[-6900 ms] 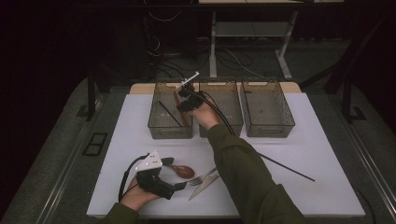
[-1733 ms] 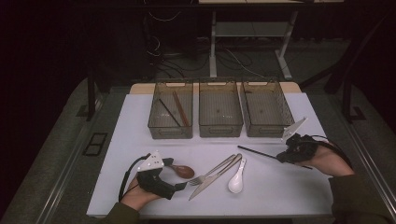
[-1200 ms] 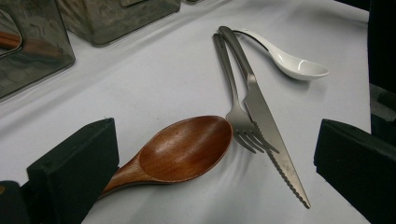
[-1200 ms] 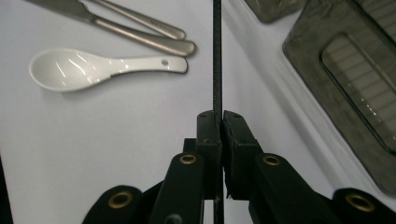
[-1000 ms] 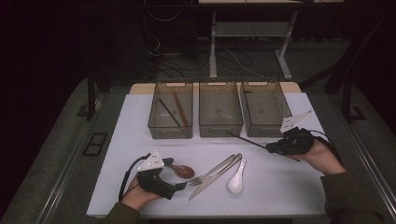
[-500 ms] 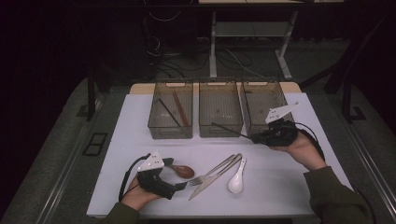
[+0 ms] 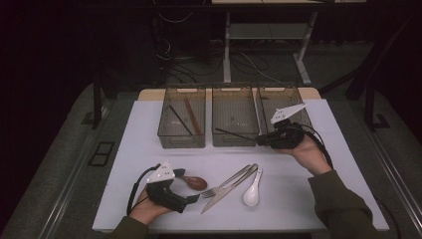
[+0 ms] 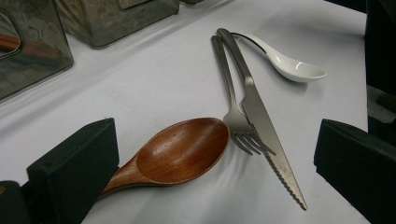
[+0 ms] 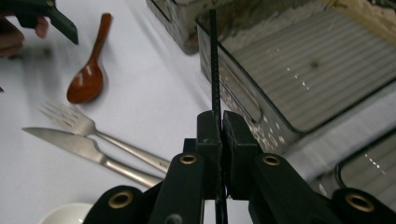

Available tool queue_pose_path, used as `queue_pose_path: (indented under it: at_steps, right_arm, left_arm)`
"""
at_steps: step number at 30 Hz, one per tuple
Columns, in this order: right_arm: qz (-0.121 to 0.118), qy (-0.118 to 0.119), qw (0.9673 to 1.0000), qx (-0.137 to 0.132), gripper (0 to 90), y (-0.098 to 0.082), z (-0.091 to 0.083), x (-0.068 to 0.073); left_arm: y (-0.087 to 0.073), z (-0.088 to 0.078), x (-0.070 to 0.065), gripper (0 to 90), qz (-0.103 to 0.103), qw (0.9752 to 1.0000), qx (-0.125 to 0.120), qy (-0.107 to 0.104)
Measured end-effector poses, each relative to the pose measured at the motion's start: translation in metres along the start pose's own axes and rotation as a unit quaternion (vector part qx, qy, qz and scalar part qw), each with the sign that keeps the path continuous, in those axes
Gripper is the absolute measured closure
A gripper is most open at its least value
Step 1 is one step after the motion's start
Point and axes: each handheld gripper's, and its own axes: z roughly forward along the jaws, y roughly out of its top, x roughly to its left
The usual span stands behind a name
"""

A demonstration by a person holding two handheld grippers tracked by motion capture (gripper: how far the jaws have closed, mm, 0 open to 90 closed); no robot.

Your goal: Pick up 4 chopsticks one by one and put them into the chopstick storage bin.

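My right gripper (image 7: 262,140) is shut on a thin black chopstick (image 7: 234,133), held above the table in front of the bins. In the right gripper view the chopstick (image 9: 215,60) sticks out between the pressed fingers (image 9: 208,128), across the front wall of the middle bin (image 9: 243,100). My left gripper (image 7: 188,188) rests open on the table near the front edge. The bowl of a wooden spoon (image 8: 182,151) lies between its wide-apart jaws, neither one pressing on it.
Three clear bins stand in a row at the back: the left bin (image 7: 181,144) holds a black and a brown chopstick, beside it the middle bin (image 7: 234,143) and the right bin (image 7: 278,89). A fork (image 7: 226,181), a knife (image 7: 230,189) and a white spoon (image 7: 251,193) lie mid-table.
My right gripper has carried the black chopstick left from the table's right side to the front of the middle bin. My left gripper has stayed in place.
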Motion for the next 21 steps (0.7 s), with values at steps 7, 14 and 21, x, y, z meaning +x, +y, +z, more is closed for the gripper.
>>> queue_pose_path:
  at_steps: [7, 14, 21]
  right_arm:
    - [-0.009, 0.006, 0.9998, -0.018, 85.5, 0.021, 0.007, 0.005]
    - [-0.012, 0.007, 0.9996, -0.026, 85.5, 0.043, 0.023, 0.006]
    - [-0.014, 0.006, 0.9995, -0.028, 85.5, 0.069, 0.038, 0.008]
  left_arm:
    - [0.0, 0.0, -0.001, 0.0, -0.001, 1.0, 0.0, 0.0]
    - [0.0, 0.0, 0.0, 0.0, 0.0, 1.0, -0.002, -0.001]
    - [0.0, 0.0, -0.001, 0.0, -0.001, 1.0, -0.003, -0.002]
